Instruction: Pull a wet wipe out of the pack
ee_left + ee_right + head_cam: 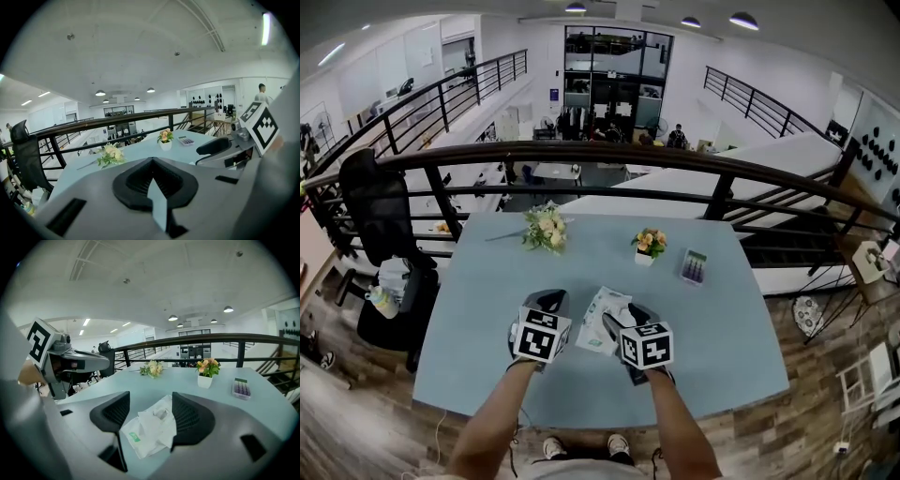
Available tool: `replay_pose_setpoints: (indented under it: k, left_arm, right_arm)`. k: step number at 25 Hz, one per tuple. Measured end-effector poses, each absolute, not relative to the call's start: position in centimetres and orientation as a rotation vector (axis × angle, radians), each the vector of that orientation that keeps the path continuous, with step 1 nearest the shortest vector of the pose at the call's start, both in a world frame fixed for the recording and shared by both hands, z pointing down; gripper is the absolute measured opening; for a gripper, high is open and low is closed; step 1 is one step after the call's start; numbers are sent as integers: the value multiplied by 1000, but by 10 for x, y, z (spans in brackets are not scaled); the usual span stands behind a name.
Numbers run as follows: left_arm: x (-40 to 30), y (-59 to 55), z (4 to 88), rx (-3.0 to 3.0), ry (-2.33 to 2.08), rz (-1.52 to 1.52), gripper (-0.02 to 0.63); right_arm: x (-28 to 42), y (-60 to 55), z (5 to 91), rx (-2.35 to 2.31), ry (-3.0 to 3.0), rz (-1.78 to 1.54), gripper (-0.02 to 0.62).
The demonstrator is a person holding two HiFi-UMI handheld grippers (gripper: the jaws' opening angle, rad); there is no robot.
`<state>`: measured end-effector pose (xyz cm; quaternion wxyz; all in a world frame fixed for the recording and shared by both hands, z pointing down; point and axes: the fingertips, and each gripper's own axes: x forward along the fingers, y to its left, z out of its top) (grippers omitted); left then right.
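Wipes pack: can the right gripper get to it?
Probably yes. The right gripper is open, the wipes pack lies on the table right between its jaws, and nothing blocks it.

Bright, even ceiling light; strong fisheye edges.

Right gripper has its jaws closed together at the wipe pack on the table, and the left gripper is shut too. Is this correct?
Not quite. The right gripper has its jaws apart, not closed together. The right gripper view shows the wipe pack in the gap between them. The rest holds: the pack lies on the table, and the left gripper is shut.
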<state>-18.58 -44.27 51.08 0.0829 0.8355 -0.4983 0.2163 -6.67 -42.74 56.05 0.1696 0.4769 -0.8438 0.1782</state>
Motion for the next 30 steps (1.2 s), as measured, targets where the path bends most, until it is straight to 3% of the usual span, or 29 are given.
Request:
replay_pose_setpoints:
  k: [30]
  left_arm:
    - [-194,-456,551,2542,-1369,801,-6]
  right_arm:
    - [-88,-439,648,1351,-2270,752,255]
